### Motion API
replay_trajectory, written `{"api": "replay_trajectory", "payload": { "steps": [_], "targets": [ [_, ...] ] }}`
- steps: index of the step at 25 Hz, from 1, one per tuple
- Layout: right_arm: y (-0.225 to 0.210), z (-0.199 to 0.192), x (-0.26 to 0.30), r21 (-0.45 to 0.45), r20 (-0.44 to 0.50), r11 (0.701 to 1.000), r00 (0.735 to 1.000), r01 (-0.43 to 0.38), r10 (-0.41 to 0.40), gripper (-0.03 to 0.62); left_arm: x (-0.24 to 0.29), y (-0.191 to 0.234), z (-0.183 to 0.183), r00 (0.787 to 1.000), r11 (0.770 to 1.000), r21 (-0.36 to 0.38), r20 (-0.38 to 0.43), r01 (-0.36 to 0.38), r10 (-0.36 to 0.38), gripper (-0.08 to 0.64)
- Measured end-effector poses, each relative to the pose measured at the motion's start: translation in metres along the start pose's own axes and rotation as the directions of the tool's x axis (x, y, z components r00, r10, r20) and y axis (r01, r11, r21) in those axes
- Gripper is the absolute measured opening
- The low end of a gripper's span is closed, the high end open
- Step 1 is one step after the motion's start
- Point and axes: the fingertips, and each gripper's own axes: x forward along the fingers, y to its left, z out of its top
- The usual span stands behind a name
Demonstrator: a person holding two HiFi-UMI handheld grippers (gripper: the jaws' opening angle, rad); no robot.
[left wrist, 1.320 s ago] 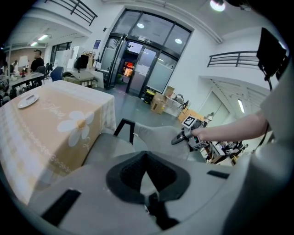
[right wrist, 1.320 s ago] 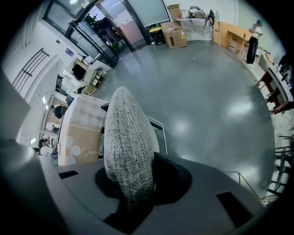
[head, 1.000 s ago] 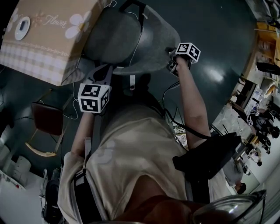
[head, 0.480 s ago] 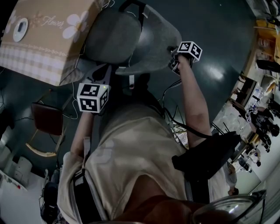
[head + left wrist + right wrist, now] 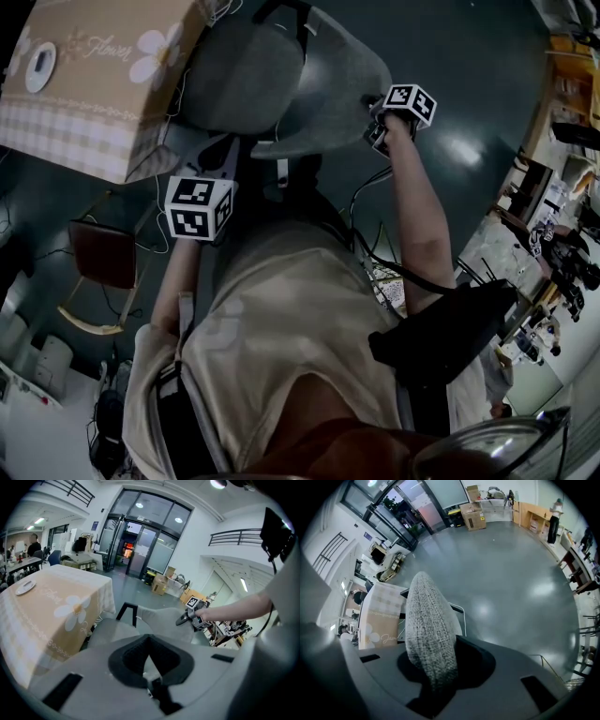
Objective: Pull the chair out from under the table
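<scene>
Grey fabric chair [image 5: 281, 84] stands on dark glossy floor [image 5: 469, 75], seat right beside the corner of the table [image 5: 94, 103], which has a beige flower-print cloth w/ a white dish [image 5: 39, 59] on top. Can't tell if any of the seat sits under the table edge. Right gripper [image 5: 433, 674] is clenched on the top edge of chair's woven backrest; fabric fills the space btwn its jaws, arm stretched out to reach it. Left gripper [image 5: 149, 641] is held nearer the person's body, aimed at the seat, jaws together w/ nothing btwn them, not touching the chair. Brown chair [image 5: 103, 253] sits apart, lower left in head view.
</scene>
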Motion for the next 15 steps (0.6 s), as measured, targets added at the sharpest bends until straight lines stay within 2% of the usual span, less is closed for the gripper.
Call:
{"api": "replay_trajectory", "payload": {
  "steps": [15],
  "targets": [
    [-0.019,0.004,-0.008,0.008,0.0,1.0,1.0,-0.001,0.001,0.1,0.003,-0.008,0.002,1.0,1.0,0.023,-0.013,0.011,-0.01,0.008]
  ]
}}
